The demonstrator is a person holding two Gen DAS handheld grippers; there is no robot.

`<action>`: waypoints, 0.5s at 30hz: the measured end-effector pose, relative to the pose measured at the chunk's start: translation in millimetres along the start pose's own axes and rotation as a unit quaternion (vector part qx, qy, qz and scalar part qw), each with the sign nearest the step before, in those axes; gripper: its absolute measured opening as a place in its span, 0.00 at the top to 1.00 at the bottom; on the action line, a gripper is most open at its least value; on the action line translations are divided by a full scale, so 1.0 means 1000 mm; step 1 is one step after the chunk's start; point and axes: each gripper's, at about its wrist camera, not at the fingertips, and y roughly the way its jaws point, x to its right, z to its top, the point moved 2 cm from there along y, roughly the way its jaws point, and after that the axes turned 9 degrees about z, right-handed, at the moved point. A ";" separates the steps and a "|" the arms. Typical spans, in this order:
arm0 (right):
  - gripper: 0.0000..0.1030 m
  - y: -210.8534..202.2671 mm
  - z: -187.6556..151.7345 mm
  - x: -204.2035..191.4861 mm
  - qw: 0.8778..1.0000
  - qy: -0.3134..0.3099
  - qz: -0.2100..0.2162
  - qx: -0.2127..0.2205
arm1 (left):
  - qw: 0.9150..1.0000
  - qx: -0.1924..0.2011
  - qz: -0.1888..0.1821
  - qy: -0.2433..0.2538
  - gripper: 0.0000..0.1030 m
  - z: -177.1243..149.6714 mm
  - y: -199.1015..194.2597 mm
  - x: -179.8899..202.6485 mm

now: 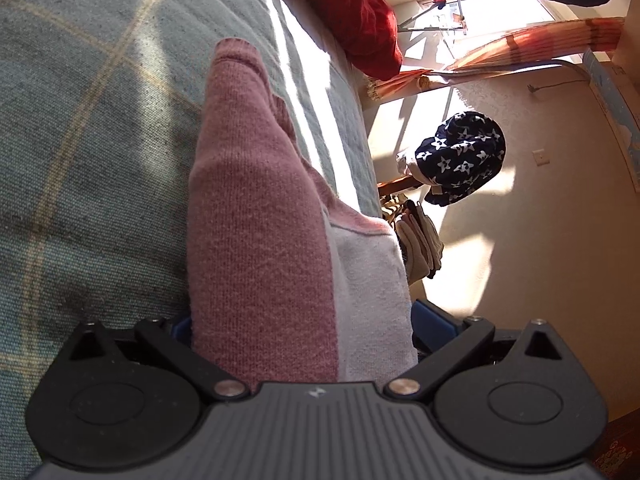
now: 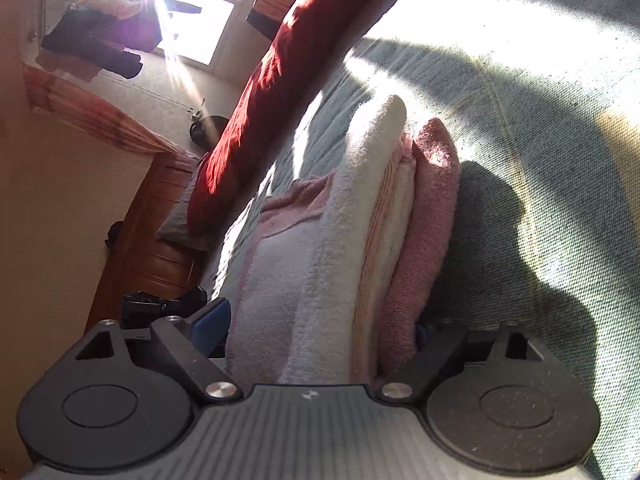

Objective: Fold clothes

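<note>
A pink and white knitted sweater (image 1: 256,208) lies folded in a thick bundle on a bed with a blue-green checked blanket (image 1: 88,128). The left gripper (image 1: 300,320) has the bundle between its two blue fingers (image 1: 432,314). The folded wool fills the wide gap, and the jaws seem to be clamped on it. In the right wrist view, the right gripper (image 2: 320,328) also has the sweater (image 2: 352,240) between its fingers (image 2: 210,322). Its jaws stand far apart, with the stacked folds filling the space from one side to the other, but I cannot tell if they squeeze it. A dark red pillow (image 2: 272,92) lies near the far edge of the bed. A dark blue cloth with white stars (image 1: 460,156) hangs by the wall. Bright sun comes through the window (image 1: 496,4) and makes light stripes on the blanket (image 2: 540,120).
</note>
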 end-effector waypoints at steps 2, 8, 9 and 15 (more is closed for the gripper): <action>0.14 -0.001 0.001 -0.005 1.000 -0.005 0.002 0.000 | 1.000 0.003 -0.004 0.005 0.03 0.000 -0.003 0.006; 0.14 0.002 0.002 -0.020 1.000 -0.019 -0.009 -0.005 | 0.999 0.004 -0.013 0.035 0.03 0.000 -0.013 0.027; 0.14 0.003 0.002 -0.022 1.000 -0.021 -0.010 -0.006 | 0.999 0.002 -0.005 0.039 0.03 0.000 -0.014 0.028; 0.14 0.003 -0.002 -0.029 1.000 -0.023 -0.011 -0.008 | 1.000 0.007 -0.015 0.025 0.03 -0.004 -0.022 0.023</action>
